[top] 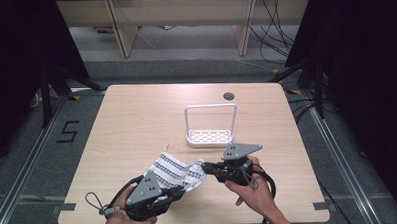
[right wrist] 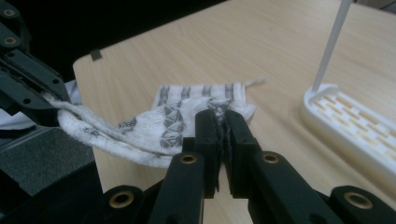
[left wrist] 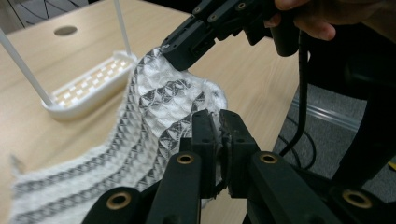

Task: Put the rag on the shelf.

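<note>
A white cloth with dark woven stripes [top: 176, 170] hangs between the two grippers near the table's front edge, its far corner resting on the wood. My left gripper [top: 180, 190] is shut on the cloth's near corner [left wrist: 205, 100], low at the front. My right gripper [top: 205, 167] is shut on the opposite corner [right wrist: 219, 108]. In the left gripper view the right gripper [left wrist: 180, 49] pinches the cloth's upper edge. In the right gripper view the left gripper [right wrist: 44, 100] holds the sagging cloth [right wrist: 154, 128] at the left.
A white rack [top: 210, 136] with a slotted base and a tall wire frame stands just beyond the cloth, at the table's middle right. A round cable hole [top: 229, 96] sits near the far edge. The wooden table [top: 136, 114] is bare at left and back.
</note>
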`<state>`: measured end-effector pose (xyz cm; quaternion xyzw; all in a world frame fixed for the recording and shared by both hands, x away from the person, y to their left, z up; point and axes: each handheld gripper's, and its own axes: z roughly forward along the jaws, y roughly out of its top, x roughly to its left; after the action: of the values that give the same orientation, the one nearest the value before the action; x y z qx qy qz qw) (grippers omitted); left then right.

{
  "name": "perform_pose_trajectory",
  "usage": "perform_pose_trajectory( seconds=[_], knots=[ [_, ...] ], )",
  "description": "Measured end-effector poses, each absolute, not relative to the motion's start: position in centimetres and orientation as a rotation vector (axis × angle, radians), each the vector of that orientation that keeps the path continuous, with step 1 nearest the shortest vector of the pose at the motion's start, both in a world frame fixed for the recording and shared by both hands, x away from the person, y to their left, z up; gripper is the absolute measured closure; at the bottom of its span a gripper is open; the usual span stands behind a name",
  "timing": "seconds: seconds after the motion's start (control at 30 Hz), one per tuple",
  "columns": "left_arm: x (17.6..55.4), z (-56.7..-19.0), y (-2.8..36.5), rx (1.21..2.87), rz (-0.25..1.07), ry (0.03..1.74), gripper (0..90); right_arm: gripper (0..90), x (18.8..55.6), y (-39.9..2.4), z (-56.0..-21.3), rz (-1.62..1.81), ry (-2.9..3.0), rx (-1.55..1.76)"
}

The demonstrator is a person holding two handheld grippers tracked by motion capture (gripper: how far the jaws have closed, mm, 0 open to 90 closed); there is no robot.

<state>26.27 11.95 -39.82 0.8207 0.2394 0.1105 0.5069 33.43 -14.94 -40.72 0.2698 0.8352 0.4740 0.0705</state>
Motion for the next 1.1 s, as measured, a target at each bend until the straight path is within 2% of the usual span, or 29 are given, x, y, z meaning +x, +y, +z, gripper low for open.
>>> perform_pose_trajectory(
  seconds=[0.6,0.87,1.1],
  knots=[
    [32.1,-31.7,12.6,1.866,0.336,0.604,84.8,86.2,36.0,-16.7,-29.5,1.399,2.433,0.772],
    [34.9,-29.1,11.1,1.845,0.377,0.610,84.8,86.2,36.6,-17.9,-27.3,1.426,2.377,0.796],
    [37.8,-28.0,9.8,1.846,0.387,0.643,84.8,86.1,37.9,-19.2,-26.8,1.398,2.321,0.840]
  ],
)
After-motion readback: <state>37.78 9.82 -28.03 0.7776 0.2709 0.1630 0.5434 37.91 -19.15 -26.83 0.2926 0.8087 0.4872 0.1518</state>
